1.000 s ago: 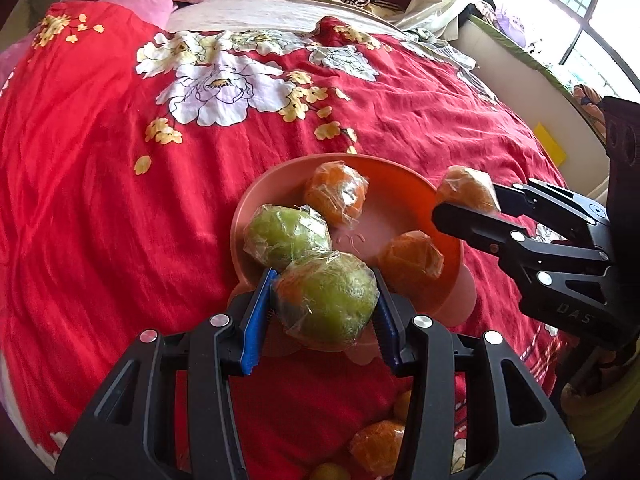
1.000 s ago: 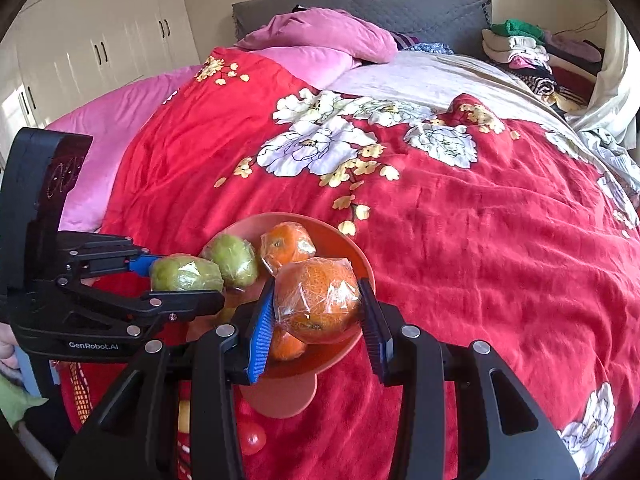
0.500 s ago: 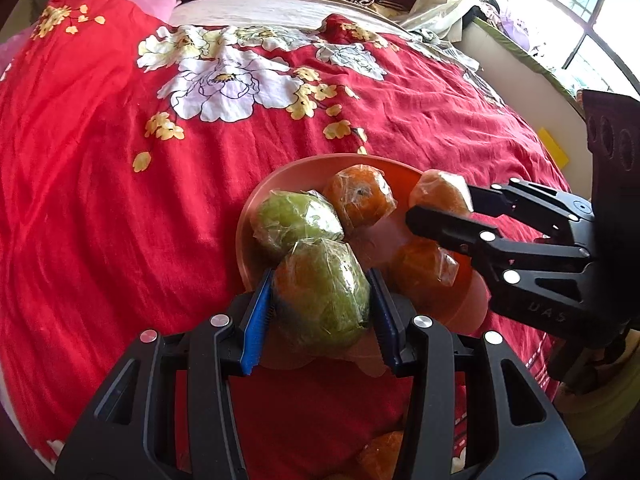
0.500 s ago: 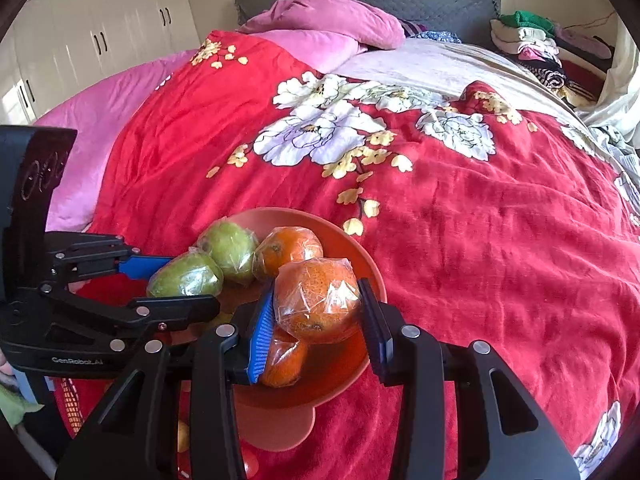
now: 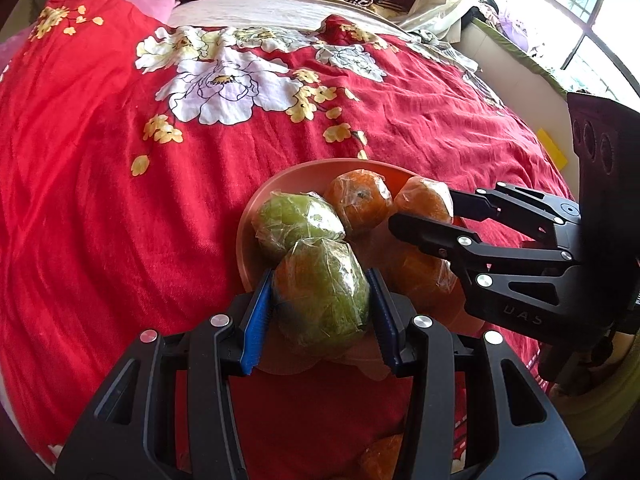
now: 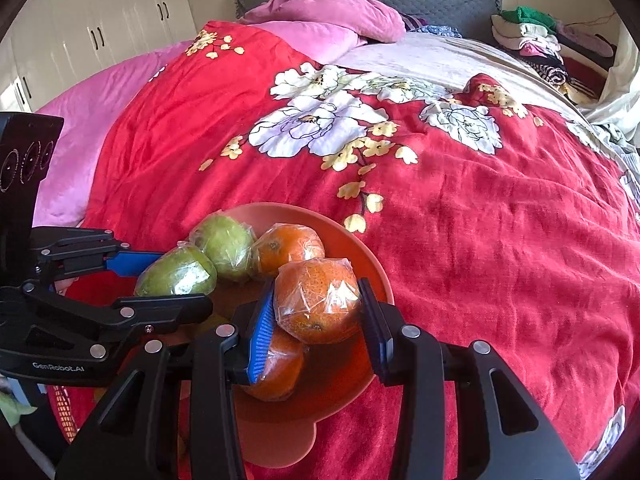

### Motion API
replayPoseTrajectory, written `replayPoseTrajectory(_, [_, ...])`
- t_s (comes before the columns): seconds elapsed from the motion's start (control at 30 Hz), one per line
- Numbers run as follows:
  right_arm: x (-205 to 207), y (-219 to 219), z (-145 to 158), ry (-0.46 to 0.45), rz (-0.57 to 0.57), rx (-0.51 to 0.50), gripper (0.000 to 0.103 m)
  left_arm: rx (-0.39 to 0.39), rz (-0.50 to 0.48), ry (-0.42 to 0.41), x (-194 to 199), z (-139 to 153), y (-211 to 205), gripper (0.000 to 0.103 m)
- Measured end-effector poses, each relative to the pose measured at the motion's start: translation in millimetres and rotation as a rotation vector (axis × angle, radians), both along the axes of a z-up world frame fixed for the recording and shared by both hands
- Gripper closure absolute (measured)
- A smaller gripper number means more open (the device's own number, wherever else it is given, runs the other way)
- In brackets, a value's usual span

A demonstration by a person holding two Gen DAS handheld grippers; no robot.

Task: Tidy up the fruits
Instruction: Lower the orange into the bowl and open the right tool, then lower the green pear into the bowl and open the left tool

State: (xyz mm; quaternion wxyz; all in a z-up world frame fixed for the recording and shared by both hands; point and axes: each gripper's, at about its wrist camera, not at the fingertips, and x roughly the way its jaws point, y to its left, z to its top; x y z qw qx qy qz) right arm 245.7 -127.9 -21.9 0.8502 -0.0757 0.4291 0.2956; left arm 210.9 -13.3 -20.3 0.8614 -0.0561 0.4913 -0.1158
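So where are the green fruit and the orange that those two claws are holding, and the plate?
Held green fruit [image 5: 320, 296], left wrist view, middle of its wrapped skin.
Held orange [image 6: 318, 300], right wrist view, centre of its front.
Plate [image 6: 360, 244], right wrist view, bare far rim.

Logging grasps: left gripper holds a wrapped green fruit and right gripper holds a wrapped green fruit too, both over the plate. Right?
Not quite. The left gripper does hold a green fruit, but the right gripper holds an orange, as the right wrist view shows. Both are over the plate.
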Motion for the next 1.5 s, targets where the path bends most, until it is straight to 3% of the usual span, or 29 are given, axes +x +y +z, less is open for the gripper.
replayPoseTrajectory(0.3, [-0.1,-1.3,0.1,-0.006,-0.005,-0.002,0.063,0.0,0.0,0.001,-0.1,-0.1,0.0,0.066])
replayPoseTrajectory(0.7, [-7.3,-10.6,10.1,-0.025,-0.019,0.027,0.052,0.002,0.0,0.0,-0.3,0.4,-0.6,0.065])
replayPoseTrajectory(0.8, [-10.8,-15.8,14.3,-0.042,-0.038,0.023,0.043,0.003,0.001,0.002,0.0,0.5,-0.9,0.065])
replayPoseTrajectory(1.3, [-23.4,-41.4,30.4,-0.084,-0.115,0.027,0.029,0.005,0.009,-0.021,-4.4,11.3,-3.2,0.065])
replayPoseTrajectory(1.5, [-31.9,-46.1,38.4,-0.104,-0.13,0.03,0.02,0.007,0.021,-0.061,-10.5,25.8,-0.7,0.06])
